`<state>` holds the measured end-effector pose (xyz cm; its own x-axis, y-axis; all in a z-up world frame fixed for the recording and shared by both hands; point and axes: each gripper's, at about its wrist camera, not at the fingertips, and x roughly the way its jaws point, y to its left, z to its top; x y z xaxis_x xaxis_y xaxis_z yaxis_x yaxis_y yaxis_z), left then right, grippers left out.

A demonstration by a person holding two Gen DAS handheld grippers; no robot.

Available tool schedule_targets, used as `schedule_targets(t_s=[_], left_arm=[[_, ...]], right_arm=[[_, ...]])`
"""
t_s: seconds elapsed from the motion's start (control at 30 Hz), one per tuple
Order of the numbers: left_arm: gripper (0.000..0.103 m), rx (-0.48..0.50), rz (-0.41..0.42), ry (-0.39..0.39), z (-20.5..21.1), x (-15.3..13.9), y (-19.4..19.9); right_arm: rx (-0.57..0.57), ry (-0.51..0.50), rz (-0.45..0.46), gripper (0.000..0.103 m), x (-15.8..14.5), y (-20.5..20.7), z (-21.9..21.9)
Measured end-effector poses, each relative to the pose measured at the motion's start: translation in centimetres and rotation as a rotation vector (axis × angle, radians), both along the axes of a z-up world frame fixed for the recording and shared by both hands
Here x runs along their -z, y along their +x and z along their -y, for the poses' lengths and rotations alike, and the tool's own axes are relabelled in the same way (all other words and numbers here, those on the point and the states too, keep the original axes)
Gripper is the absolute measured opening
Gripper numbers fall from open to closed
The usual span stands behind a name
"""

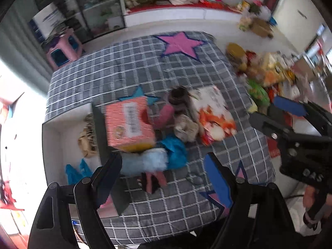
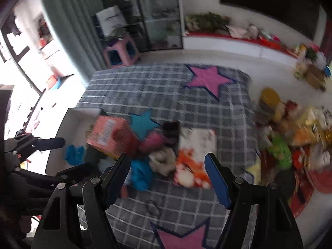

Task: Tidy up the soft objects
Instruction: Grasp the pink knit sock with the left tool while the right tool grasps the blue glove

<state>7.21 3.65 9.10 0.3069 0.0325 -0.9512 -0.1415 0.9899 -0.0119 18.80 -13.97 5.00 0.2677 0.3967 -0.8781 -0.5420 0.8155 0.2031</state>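
Both grippers are standing wide with nothing between the jaws: the left gripper (image 1: 166,176) is hanging over the near end of the pile, the right gripper (image 2: 168,178) is hanging over its middle. Neither is touching anything.

The soft objects are lying heaped near the middle of the checked blanket (image 1: 128,66), toward its left edge: a pale blue plush (image 1: 149,161), a blue cloth (image 1: 176,151), a pink plush (image 1: 164,116), a beige plush (image 1: 185,128) and a dark one (image 1: 178,98). Among them are sitting an orange box (image 1: 128,122) and a white-and-orange bag (image 1: 213,114). A white bin (image 1: 62,137) is standing just off the blanket's left edge, already holding a tan item and something blue.

Risks, as judged:
- Both views are blurring, so aim is uncertain; a gripper coming down now could be closing on the wrong item or on blanket folds.
- The plush are overlapping. Pinching one could be dragging a neighbour, which may then be dropping short of the bin.
- The box is leaning over the pale blue plush and against the bin's edge; pulling the plush could be tipping it.
- The grippers are working close together, and a shared reach could be knocking them.
- The bag could be getting snagged by mistake.
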Motion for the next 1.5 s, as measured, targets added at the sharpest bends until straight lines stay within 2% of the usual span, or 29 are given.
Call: schedule_targets(t_s=[0.03, 0.13, 0.3, 0.4, 0.5, 0.53, 0.6, 0.63, 0.67, 0.77, 0.87, 0.97, 1.07, 1.13, 1.23, 1.37, 1.5], left_arm=[[0.084, 0.024, -0.011, 0.001, 1.1, 0.3, 0.0], [0.084, 0.108, -0.057, 0.026, 4.7, 1.7, 0.0], [0.084, 0.217, -0.142, 0.015, 9.5, 5.8, -0.3], [0.084, 0.209, -0.2, 0.004, 10.5, 8.8, -1.0], [0.084, 0.128, -0.246, 0.021, 9.6, 12.3, -2.3], [0.084, 0.098, -0.254, 0.025, 8.9, 13.1, -2.7], [0.084, 0.036, -0.262, 0.04, 7.5, 14.4, -3.4], [0.084, -0.015, -0.263, 0.053, 6.5, 15.4, -3.9], [0.084, -0.05, -0.263, 0.051, 5.7, 16.0, -4.3], [0.084, -0.155, -0.223, 0.013, 3.2, 17.0, -5.2], [0.084, -0.245, -0.137, 0.025, 1.4, 17.3, -5.5], [0.084, -0.26, -0.104, 0.05, 0.8, 18.2, -5.0], [0.084, -0.229, -0.09, 0.118, 0.9, 19.5, -4.0], [0.084, -0.218, -0.075, 0.137, 0.6, 19.9, -3.6], [0.084, -0.216, -0.076, 0.1, -0.3, 20.7, -3.5], [0.085, -0.192, -0.078, 0.091, -1.1, 21.3, -3.6], [0.084, -0.215, -0.097, 0.067, -2.2, 22.2, -3.6]], right_arm=[[0.007, 0.0, -0.007, 0.075, 0.3, 0.0, 0.6], [0.06, -0.025, -0.074, 0.094, 1.9, 0.1, 3.1], [0.06, -0.051, -0.001, 0.094, 3.4, -0.7, 5.6], [-0.012, -0.07, 0.002, 0.094, 4.9, -1.5, 5.6], [-0.136, -0.078, -0.013, 0.094, 6.6, -3.1, 4.5], [-0.177, -0.079, -0.014, 0.09, 7.2, -3.8, 4.1], [-0.278, -0.086, -0.044, 0.066, 8.7, -4.8, 2.9], [-0.315, -0.08, -0.067, 0.047, 9.5, -5.0, 2.4], [-0.354, -0.076, -0.082, 0.04, 10.4, -5.2, 1.7], [-0.426, -0.056, -0.051, 0.04, 11.5, -5.6, 0.5], [-0.505, 0.012, -0.023, 0.04, 12.0, -5.2, -0.9], [-0.567, 0.081, -0.076, 0.04, 13.0, -4.3, -2.6], [-0.556, 0.149, -0.16, 0.04, 14.0, -2.9, -4.1], [-0.553, 0.143, -0.184, 0.04, 14.8, -2.5, -5.5], [-0.569, 0.123, -0.194, 0.04, 15.5, -2.7, -6.9], [-0.567, 0.069, -0.157, 0.04, 16.4, -3.2, -8.8], [-0.561, 0.04, -0.154, 0.04, 17.6, -3.1, -10.1]])
